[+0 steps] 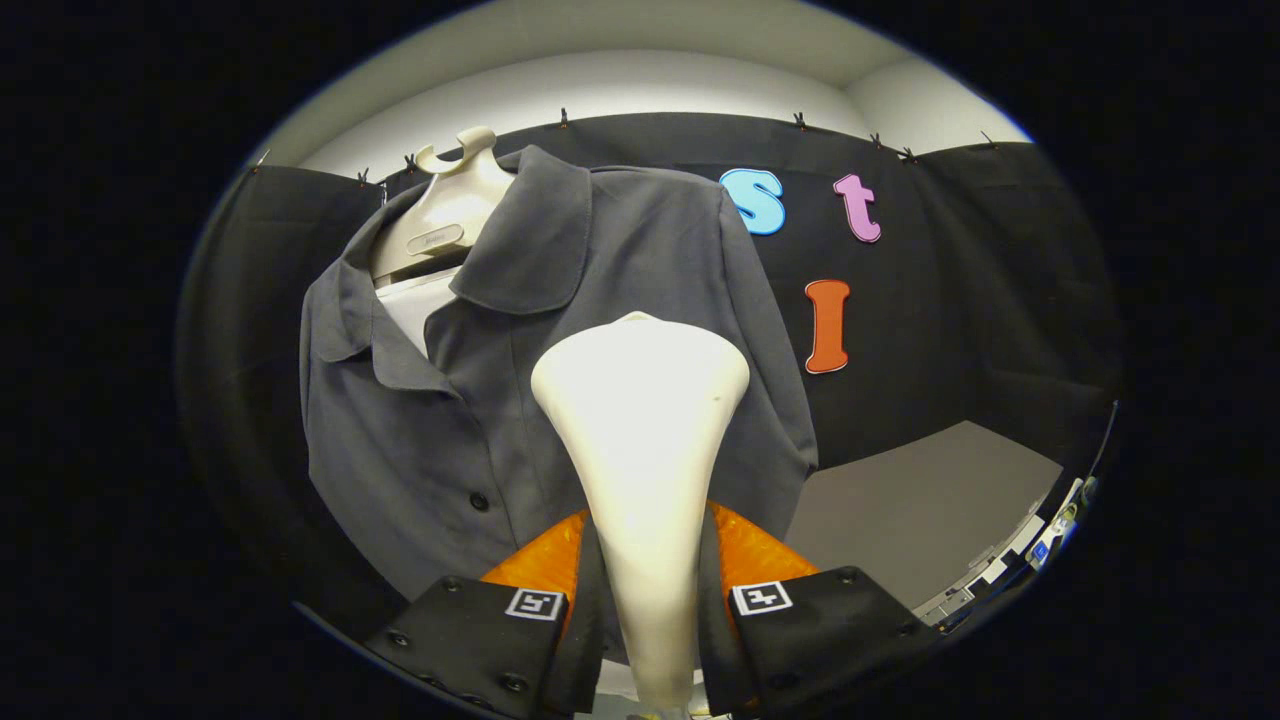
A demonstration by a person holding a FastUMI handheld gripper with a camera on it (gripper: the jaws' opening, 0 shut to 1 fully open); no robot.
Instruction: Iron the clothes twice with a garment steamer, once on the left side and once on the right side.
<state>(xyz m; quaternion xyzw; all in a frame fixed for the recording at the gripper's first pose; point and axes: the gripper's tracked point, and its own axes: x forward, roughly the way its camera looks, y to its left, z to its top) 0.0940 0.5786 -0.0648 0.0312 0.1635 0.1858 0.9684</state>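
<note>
Hand-held gripper (648,600) pinches the garment steamer (642,420) (head raised) against the grey shirt (440,440).

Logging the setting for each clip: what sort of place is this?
Most likely a staged recording booth, not a home. Black cloth clipped up as a wall, a grey shirt on a hanger form, and the gripper shut on a cream garment steamer all suggest it.

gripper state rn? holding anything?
Gripper: shut on the cream plastic garment steamer, one of the fingers on each side of its handle; its head is up against the dark grey collared shirt on the hanger.
</note>
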